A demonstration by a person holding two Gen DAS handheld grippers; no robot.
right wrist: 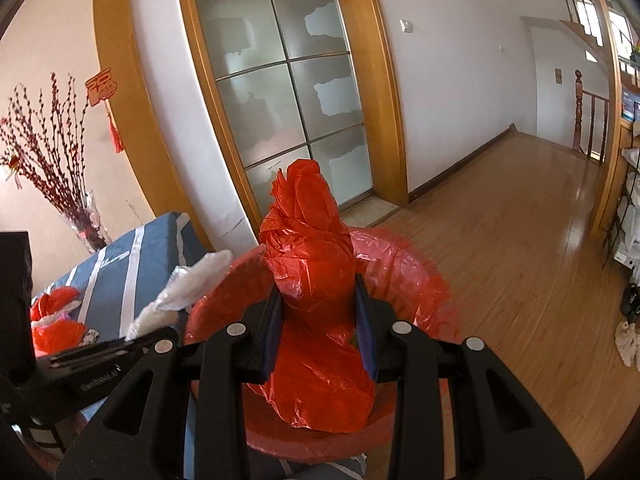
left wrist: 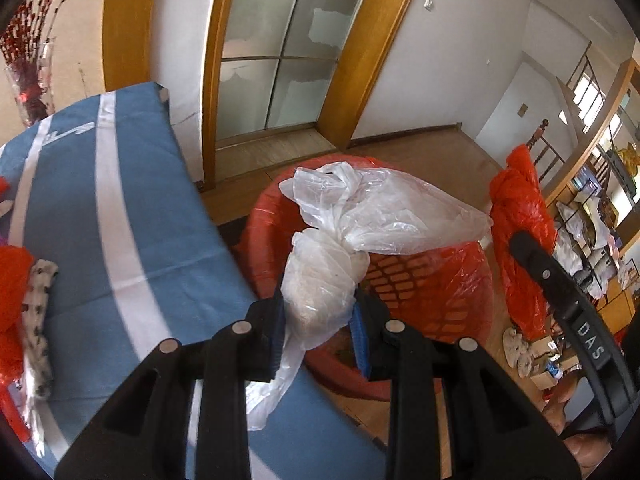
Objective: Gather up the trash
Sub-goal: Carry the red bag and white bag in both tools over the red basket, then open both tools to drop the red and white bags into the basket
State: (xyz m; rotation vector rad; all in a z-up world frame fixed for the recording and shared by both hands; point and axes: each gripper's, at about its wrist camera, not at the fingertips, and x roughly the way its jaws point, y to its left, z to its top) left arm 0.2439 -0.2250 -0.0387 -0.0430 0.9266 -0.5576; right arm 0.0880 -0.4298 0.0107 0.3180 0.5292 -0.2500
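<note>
My left gripper (left wrist: 318, 302) is shut on a knotted clear plastic bag (left wrist: 344, 240) of trash and holds it over the near rim of a red basket bin (left wrist: 432, 292) lined with red film. My right gripper (right wrist: 318, 300) is shut on a crumpled red plastic bag (right wrist: 312, 264) and holds it above the same bin (right wrist: 416, 280). The red bag also shows in the left wrist view (left wrist: 520, 236) at the right, with the right gripper's body below it. The clear bag (right wrist: 188, 284) shows at the left in the right wrist view.
A blue table with white stripes (left wrist: 100, 208) lies left of the bin and carries more red bags (right wrist: 56, 320) and a spotted cloth (left wrist: 38, 312). A glass door (right wrist: 280, 80), wood floor (right wrist: 520, 220), a vase of red branches (right wrist: 80, 216) and cluttered shelves (left wrist: 592, 232) surround.
</note>
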